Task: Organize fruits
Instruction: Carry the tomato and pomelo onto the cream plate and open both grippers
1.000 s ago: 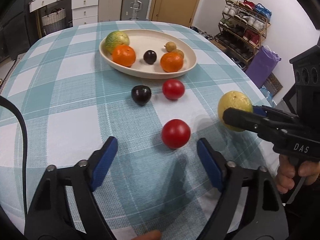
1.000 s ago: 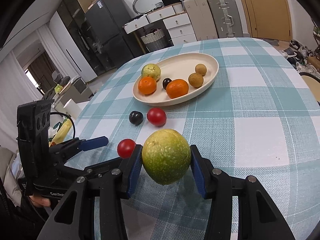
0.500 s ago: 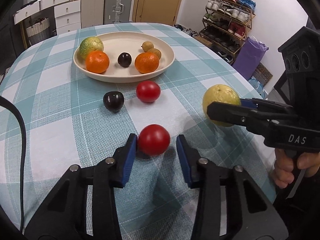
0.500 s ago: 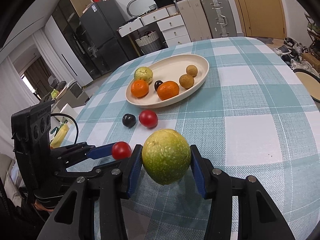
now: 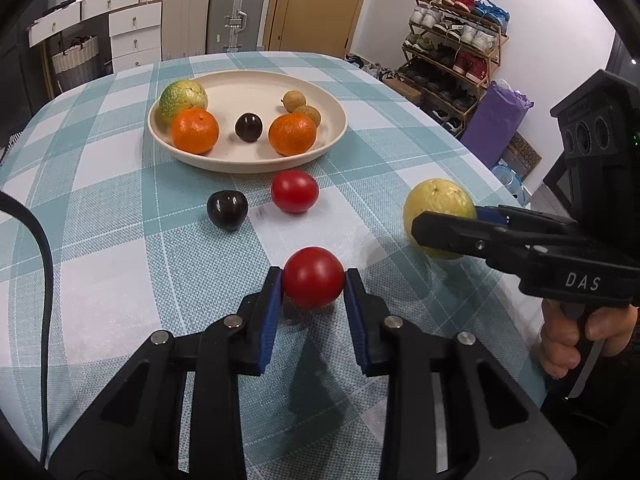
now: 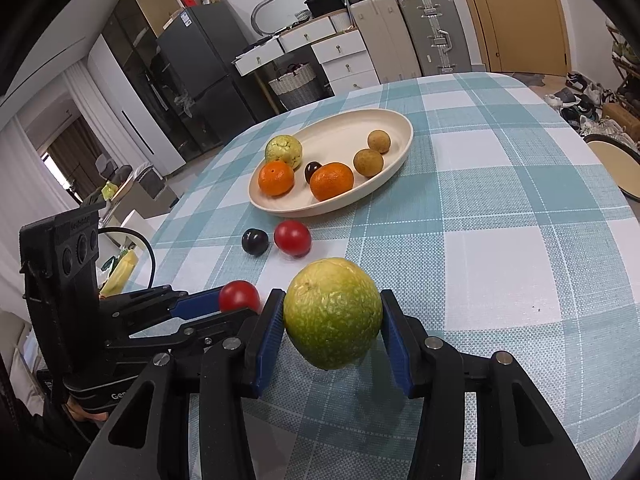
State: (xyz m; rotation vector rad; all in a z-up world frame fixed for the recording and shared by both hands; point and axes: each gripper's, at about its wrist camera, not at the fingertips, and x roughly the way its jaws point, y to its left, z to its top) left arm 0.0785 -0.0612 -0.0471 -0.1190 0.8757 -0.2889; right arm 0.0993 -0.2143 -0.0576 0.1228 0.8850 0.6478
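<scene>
Red tomato — round, glossy — sat pinched between the left gripper pads, low over the checked tablecloth. The right gripper clamped a mottled yellow-green guava; its far side was hidden by the pads.

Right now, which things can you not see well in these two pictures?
- Left view: yellow-green fruit, lower part hidden by right gripper.
- Right view: red tomato, partly hidden by left gripper.
- Both views: whether either held fruit is off the table is unclear.
</scene>
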